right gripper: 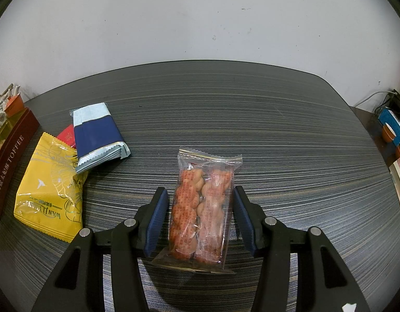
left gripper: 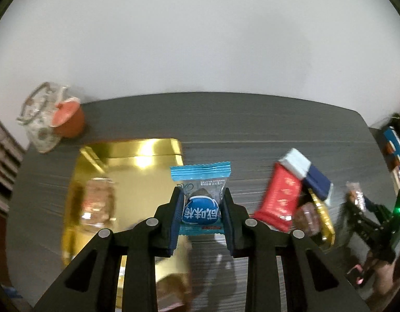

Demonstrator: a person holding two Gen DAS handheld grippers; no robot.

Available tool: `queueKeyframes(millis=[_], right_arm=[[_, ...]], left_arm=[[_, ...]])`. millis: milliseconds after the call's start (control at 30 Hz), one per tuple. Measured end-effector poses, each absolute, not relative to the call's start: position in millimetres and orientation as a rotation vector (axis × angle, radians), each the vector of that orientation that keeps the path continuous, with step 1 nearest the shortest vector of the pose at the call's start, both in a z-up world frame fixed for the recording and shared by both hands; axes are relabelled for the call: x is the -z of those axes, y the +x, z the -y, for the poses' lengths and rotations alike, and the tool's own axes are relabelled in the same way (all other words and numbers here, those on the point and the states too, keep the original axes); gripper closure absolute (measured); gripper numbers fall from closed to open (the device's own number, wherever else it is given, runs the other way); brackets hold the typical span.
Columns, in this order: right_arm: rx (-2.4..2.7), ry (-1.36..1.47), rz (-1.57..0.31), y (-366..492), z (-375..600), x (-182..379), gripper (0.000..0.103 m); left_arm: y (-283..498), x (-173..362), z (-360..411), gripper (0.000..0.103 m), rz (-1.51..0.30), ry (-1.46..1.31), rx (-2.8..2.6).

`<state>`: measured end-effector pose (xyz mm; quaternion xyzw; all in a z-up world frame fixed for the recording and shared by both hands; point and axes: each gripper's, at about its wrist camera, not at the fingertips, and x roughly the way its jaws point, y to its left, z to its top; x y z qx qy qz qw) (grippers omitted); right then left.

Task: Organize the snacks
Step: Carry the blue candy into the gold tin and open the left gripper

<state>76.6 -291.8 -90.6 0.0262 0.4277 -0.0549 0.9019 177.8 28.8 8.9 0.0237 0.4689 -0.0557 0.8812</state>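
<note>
Plastic crackle was what I expected from both packets: the left gripper (left gripper: 200,202) was closed on a small blue candy (left gripper: 200,199), held up off the table (left gripper: 252,135) with the gold box (left gripper: 127,166) just to its left, the pads pinching the wrapper around its hard middle, light and slick. The right gripper (right gripper: 201,212) stood wide, its fingers either side of the clear twist pack (right gripper: 202,208) lying flat between them, not touching. That pack looked light but brittle inside, so a gentle squeeze across its middle seemed safest.
</note>
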Motion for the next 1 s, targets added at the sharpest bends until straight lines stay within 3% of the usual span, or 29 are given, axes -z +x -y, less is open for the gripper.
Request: queueKeyframes(millis=[500,1000], right_arm=[[0.121,0.051,-0.886,80,290,92,0.052],[0.133,0.051,-0.887,83,291,94,0.048]], left_arm=[[166,7,-122,0.074,-1.036,0.014,0.006],[157,46,-147,0.074,-1.118,-0.031,-0.006]])
